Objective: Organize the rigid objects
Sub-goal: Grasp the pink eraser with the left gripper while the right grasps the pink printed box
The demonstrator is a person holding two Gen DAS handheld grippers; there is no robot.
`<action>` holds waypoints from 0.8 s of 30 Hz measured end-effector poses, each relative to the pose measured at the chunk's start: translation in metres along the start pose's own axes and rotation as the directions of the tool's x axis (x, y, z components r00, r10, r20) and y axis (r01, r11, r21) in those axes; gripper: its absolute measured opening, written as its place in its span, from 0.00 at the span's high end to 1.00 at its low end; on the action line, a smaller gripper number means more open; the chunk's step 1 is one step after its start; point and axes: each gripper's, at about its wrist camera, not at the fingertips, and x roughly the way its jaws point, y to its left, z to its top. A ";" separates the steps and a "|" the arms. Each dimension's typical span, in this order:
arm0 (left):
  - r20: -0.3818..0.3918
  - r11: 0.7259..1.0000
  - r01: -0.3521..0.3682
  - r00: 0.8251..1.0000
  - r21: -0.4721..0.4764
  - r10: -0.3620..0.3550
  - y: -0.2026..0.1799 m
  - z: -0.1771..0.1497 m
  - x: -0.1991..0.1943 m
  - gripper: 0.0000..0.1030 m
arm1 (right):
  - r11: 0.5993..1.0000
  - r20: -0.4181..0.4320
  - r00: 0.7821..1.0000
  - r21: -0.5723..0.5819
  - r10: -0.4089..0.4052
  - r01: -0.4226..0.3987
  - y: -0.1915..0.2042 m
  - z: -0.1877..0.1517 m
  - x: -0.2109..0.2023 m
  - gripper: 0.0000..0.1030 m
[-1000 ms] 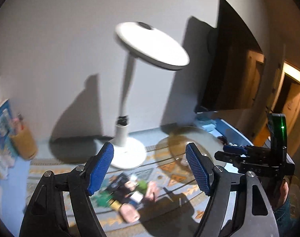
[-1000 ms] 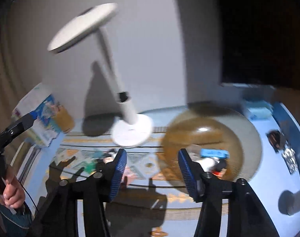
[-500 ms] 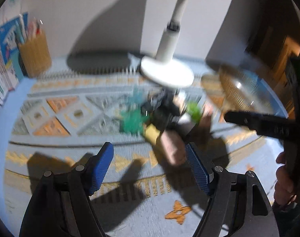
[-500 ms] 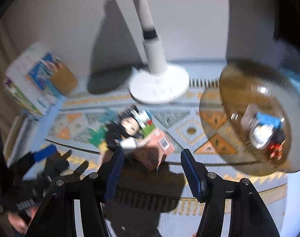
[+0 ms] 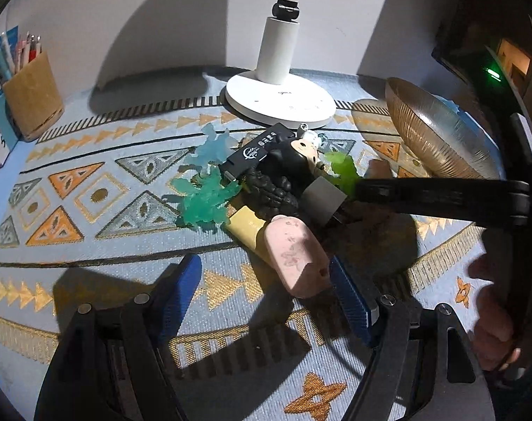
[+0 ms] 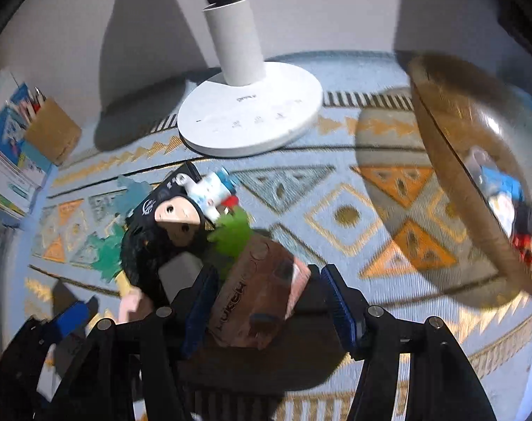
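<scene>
A pile of small rigid things lies on the patterned blue mat (image 5: 90,175): teal figures (image 5: 206,200), a black card (image 5: 255,151), a black figure (image 6: 160,235), a green toy (image 6: 234,235), a yellow block (image 5: 246,226) and a pink block (image 5: 297,256). My left gripper (image 5: 266,294) stands open low over the mat, with the pink block's near end between its pads, close to the right pad. My right gripper (image 6: 269,301) is open around a brown-pink box (image 6: 262,291) at the pile's near edge. Its arm (image 5: 441,200) reaches in from the right.
An amber glass bowl (image 6: 441,182) holding a few toys stands at the right. A white lamp base (image 5: 280,98) sits behind the pile. A pencil holder (image 5: 32,94) and books (image 6: 6,161) are at the far left. A hand (image 5: 490,315) holds the right gripper.
Both grippers have tilted down from the wall and lamp and dropped to the pile. The right gripper has moved left from the bowl and now straddles the box.
</scene>
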 end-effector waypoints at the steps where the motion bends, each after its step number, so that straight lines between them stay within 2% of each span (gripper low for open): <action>1: 0.001 1.000 0.002 1.000 0.002 -0.002 -0.001 0.000 0.000 0.28 | 1.000 0.006 1.000 0.015 -0.006 0.006 -0.008 -0.003 -0.005 0.43; 5: 0.006 1.000 0.009 1.000 0.010 -0.009 -0.004 -0.001 0.001 0.28 | 0.997 0.067 0.996 0.061 -0.057 0.053 -0.043 -0.022 -0.035 0.43; 9: 0.004 1.000 0.008 1.000 0.014 -0.008 -0.008 -0.002 0.004 0.29 | 0.997 0.077 0.997 0.072 -0.024 0.018 -0.065 -0.034 -0.049 0.43; 12: 0.003 1.000 0.007 1.000 0.008 -0.007 -0.011 -0.002 0.007 0.29 | 0.997 0.049 0.998 0.056 0.044 -0.047 -0.062 -0.038 -0.043 0.43; 17: -0.002 1.000 -0.020 1.000 0.013 0.020 -0.020 0.004 0.015 0.29 | 0.999 0.014 0.999 0.025 0.045 -0.045 -0.038 -0.038 -0.017 0.43; 18: -0.004 0.999 -0.026 1.000 0.018 0.026 -0.022 0.004 0.017 0.31 | 0.999 0.017 0.999 0.023 0.029 -0.029 -0.034 -0.037 -0.014 0.43; 22: -0.023 0.997 -0.061 0.998 0.049 0.062 -0.029 0.003 0.026 0.54 | 0.997 0.036 0.997 -0.014 -0.072 0.073 -0.018 -0.030 -0.006 0.43; 24: -0.009 0.997 -0.059 0.998 0.052 0.060 -0.027 0.000 0.023 0.59 | 0.994 0.046 0.994 -0.029 -0.100 0.102 -0.013 -0.030 -0.004 0.43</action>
